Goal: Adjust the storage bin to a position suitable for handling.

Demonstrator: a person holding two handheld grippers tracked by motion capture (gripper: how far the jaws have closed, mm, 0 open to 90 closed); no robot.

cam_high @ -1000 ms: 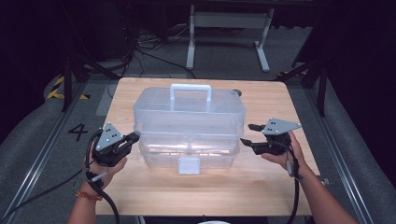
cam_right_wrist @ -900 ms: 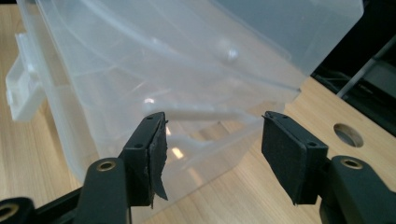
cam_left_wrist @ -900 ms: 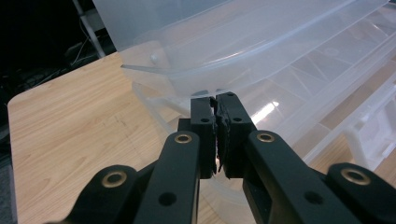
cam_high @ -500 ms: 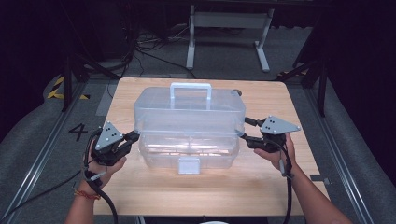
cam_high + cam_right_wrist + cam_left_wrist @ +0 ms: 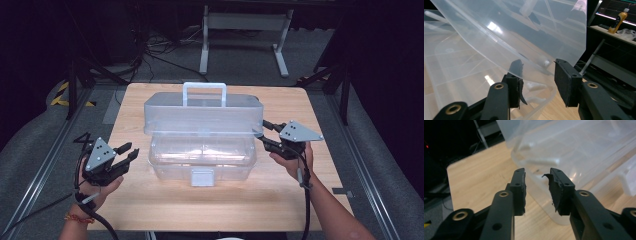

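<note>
A clear plastic storage box stands mid-table, its lid (image 5: 202,112) with a handle (image 5: 204,92) raised above the lower bin (image 5: 200,155), whose front carries a latch (image 5: 201,176). My left gripper (image 5: 127,152) hangs left of the bin, apart from it. Its jaws have just been opening and hold nothing (image 5: 537,173); the bin (image 5: 579,157) lies beyond them. My right gripper (image 5: 262,134) is at the lid's right end. Its jaws (image 5: 537,65) have just been closing around the lid's edge (image 5: 531,37), with a gap still showing at the right pad (image 5: 564,82).
The wooden table (image 5: 150,210) has bare room in front of and beside the box. A metal stand (image 5: 245,20) and cables sit on the floor behind. Rails run along both sides of the table. A yellow object (image 5: 617,20) rests on a far shelf.
My left gripper has opened and drawn back leftward from the bin's left side. My right gripper has edged in onto the lid's right end, jaws narrower.
</note>
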